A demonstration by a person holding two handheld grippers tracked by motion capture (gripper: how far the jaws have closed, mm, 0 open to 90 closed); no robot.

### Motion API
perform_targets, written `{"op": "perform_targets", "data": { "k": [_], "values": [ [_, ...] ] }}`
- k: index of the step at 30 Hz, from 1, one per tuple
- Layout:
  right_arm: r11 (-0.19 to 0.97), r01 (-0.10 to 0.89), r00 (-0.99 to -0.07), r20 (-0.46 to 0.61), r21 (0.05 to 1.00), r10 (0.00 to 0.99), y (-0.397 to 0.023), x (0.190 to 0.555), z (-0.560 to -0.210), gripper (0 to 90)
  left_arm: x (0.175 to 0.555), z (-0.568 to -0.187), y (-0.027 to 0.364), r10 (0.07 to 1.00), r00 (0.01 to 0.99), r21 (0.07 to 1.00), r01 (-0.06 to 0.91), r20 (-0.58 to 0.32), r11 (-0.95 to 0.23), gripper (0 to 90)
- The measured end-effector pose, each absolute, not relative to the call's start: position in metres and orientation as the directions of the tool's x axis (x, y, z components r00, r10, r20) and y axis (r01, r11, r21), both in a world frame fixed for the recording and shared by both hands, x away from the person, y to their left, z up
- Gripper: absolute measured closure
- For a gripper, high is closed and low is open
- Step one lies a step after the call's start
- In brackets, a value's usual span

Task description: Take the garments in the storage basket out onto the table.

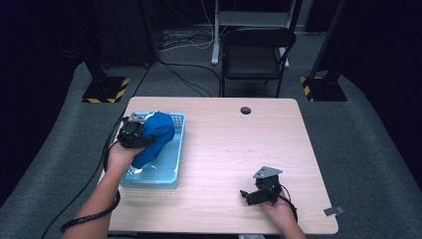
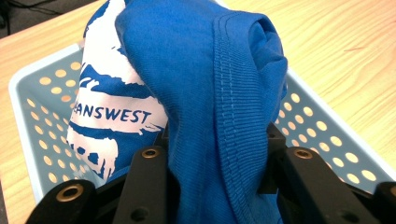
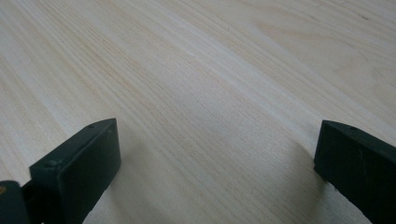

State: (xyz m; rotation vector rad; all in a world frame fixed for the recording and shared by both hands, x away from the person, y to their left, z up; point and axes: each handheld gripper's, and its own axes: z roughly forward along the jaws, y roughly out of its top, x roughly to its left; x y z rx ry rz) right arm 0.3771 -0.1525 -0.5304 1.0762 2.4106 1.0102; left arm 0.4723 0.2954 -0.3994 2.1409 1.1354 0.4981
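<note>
A blue shirt (image 1: 155,135) with white printed lettering is held bunched up over a light blue basket (image 1: 171,171) with dotted holes. The shirt is gripped by the left gripper (image 1: 133,133), whose jaws are clenched on a fold of the cloth; in the left gripper view the shirt (image 2: 205,93) is seen rising from between the two black jaws toward twelve o'clock, with the white print at about ten o'clock and the basket wall (image 2: 32,116) behind it. In the high view the shirt hangs from the gripper toward five o'clock, its lower end down inside the basket. The basket is placed at the nine o'clock side of a pale wooden table (image 1: 239,149). The right gripper (image 1: 256,194) is held low over the table near five o'clock, well apart from the basket. Its jaws are spread wide with nothing between them, bare table (image 3: 210,116) being seen in the gap.
</note>
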Motion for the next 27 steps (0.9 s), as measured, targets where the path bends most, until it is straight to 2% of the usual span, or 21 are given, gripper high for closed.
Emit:
{"op": "perform_targets", "data": {
  "k": [27],
  "values": [
    [0.469,0.522,-0.669,0.000,0.713,0.744,-0.153,0.377,-0.530,0.0,0.459,-0.371,0.254,0.761,0.640,0.735,0.468,0.100,-0.490,65.3]
  ]
}}
